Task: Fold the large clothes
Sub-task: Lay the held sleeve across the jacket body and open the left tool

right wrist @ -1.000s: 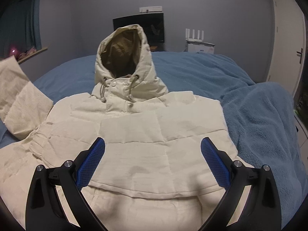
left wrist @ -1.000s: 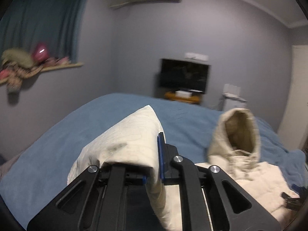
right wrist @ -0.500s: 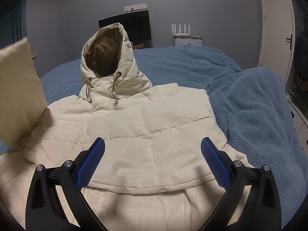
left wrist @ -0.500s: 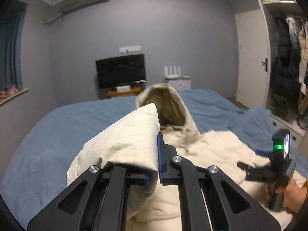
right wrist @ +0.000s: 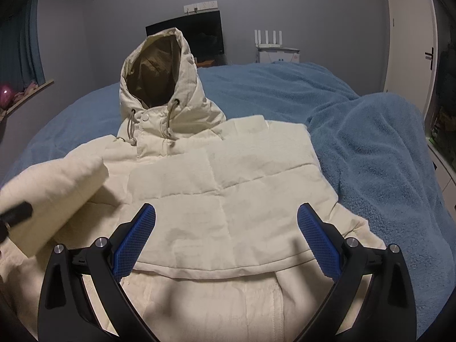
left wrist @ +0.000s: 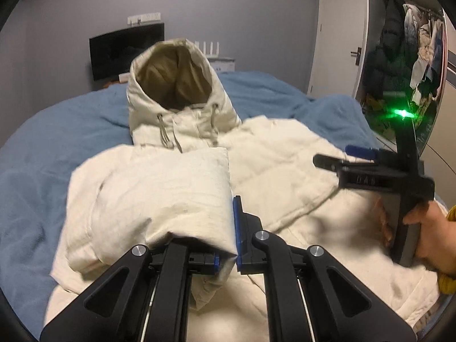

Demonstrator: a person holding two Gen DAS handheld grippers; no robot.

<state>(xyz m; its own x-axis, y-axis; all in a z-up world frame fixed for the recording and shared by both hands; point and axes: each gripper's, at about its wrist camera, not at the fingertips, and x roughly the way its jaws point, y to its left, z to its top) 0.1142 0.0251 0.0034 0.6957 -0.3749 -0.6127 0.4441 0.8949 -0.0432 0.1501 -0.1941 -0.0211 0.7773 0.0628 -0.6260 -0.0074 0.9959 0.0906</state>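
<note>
A cream hooded puffer jacket [right wrist: 228,188] lies front-up on a blue blanket, its hood [right wrist: 159,85] standing upright at the far end. My left gripper [left wrist: 228,245] is shut on the jacket's left sleeve [left wrist: 171,199] and holds it over the jacket's chest. The sleeve also shows at the left of the right wrist view [right wrist: 51,193]. My right gripper [right wrist: 225,242] is open and empty, hovering over the jacket's lower front. It also shows in the left wrist view [left wrist: 356,154], held in a hand at the right.
The blue blanket [right wrist: 370,156] covers the bed and bunches up on the right. A TV [right wrist: 185,37] and a white router [right wrist: 269,40] stand by the far wall. A door [right wrist: 410,34] and an open wardrobe [left wrist: 404,57] are on the right.
My left gripper swung the sleeve from the far left across and down over the jacket's chest. The right gripper stayed open over the lower front.
</note>
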